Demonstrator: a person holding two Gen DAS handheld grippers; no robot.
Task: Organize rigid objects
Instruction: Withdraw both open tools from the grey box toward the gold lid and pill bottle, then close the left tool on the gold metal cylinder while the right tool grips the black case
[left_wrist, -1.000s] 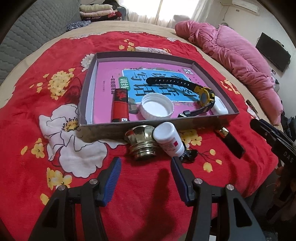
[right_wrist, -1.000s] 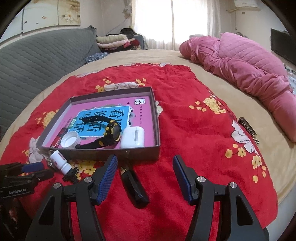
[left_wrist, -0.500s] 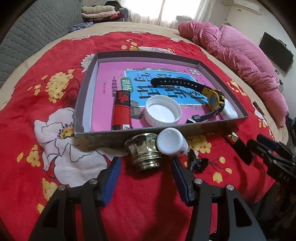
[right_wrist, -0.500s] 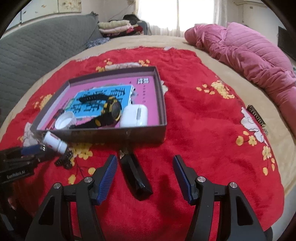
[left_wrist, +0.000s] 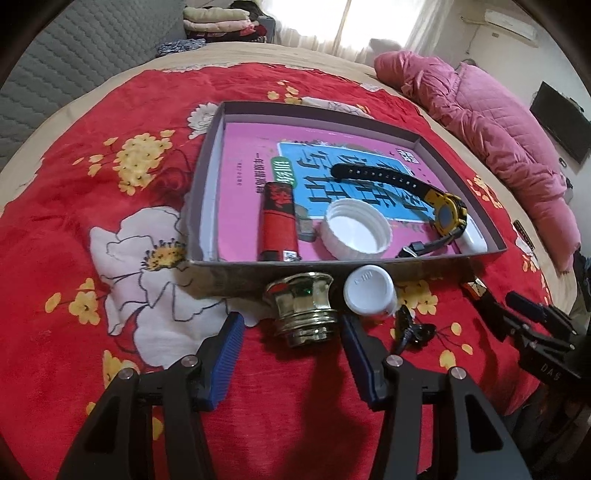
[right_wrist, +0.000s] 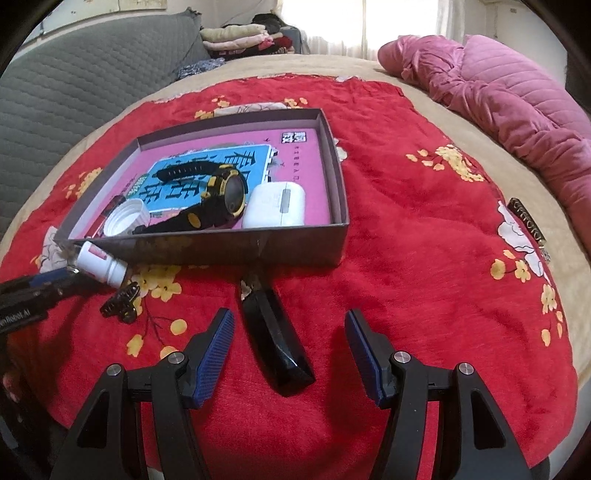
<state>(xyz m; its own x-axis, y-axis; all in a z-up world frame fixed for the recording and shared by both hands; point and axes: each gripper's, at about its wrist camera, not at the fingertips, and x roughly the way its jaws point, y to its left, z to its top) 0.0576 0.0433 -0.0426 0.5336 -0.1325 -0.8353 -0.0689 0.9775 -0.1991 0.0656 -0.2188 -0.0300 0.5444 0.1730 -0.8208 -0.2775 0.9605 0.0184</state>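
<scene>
A grey box on the red flowered blanket holds a black-and-yellow watch, a red lighter, a white lid and a white earbud case. In front of it lie a gold metal cap, a white bottle, a black clip and a black bar. My left gripper is closing slightly, its tips either side of the gold cap's near end, pads not touching. My right gripper is open, straddling the black bar without touching it.
A pink quilt lies at the back right of the bed. A dark comb-like item sits near the blanket's right edge. A grey padded headboard and folded clothes are behind. The blanket's near edge drops off below both grippers.
Both grippers have sunk toward the blanket. The gold cap now sits between the left fingertips, and the black bar has come in between the right fingers.
</scene>
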